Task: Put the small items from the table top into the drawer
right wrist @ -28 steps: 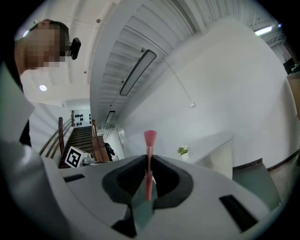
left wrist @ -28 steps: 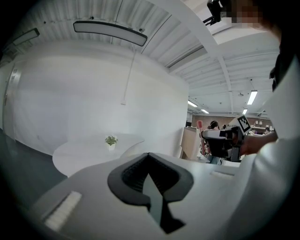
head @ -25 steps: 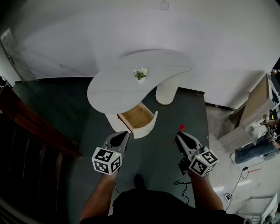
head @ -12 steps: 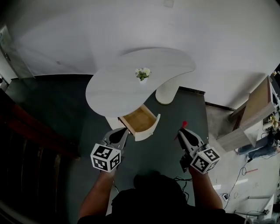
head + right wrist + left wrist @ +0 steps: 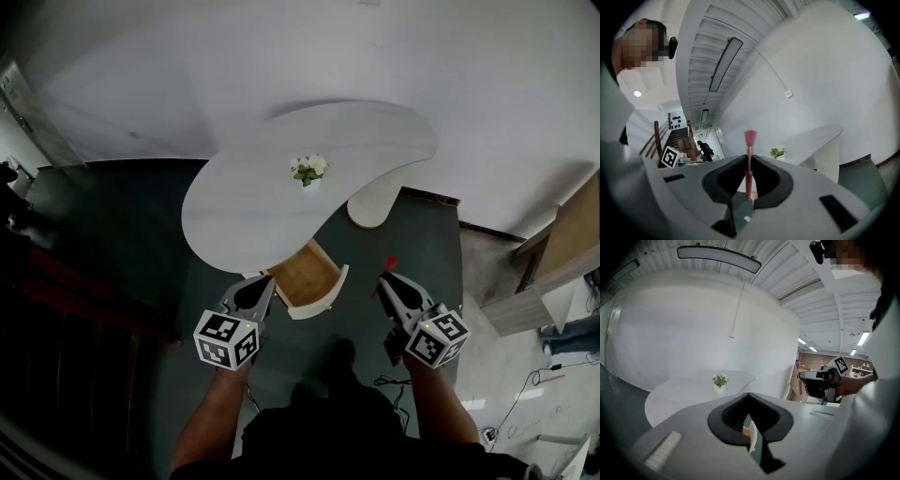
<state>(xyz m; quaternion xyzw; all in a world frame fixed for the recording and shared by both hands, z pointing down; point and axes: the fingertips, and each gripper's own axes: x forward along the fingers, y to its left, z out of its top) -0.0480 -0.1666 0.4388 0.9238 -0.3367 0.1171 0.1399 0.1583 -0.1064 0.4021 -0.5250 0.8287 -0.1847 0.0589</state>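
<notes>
The right hand-held gripper (image 5: 384, 279) pinches a thin red stick (image 5: 749, 168) with a flared tip. Its jaws are pressed onto the lower part of the shaft, so most of the stick stands free above them. In the head view the stick sits right of centre, just beside the open drawer (image 5: 323, 298) and over the dark floor, not over the drawer's wooden bottom. The left hand-held gripper (image 5: 267, 281) is pressed together on nothing and sits at the drawer's left corner.

The main risk is the narrow hold. A round, thin shaft pinched low can swivel between the pads or slide out if the hand tilts or jolts. It would then fall to the floor, where it would be hard to spot.

Letting go too soon would end the same way, because the drawer's back part lies under the edge of the counter (image 5: 244, 197) and only the front is open from above.

Coming in too high could knock the stick's free end against the counter rim. The left hand-held gripper could nudge the drawer inward if it drifts. The small plant pot (image 5: 307, 170) near the middle of the frame stands well clear.
</notes>
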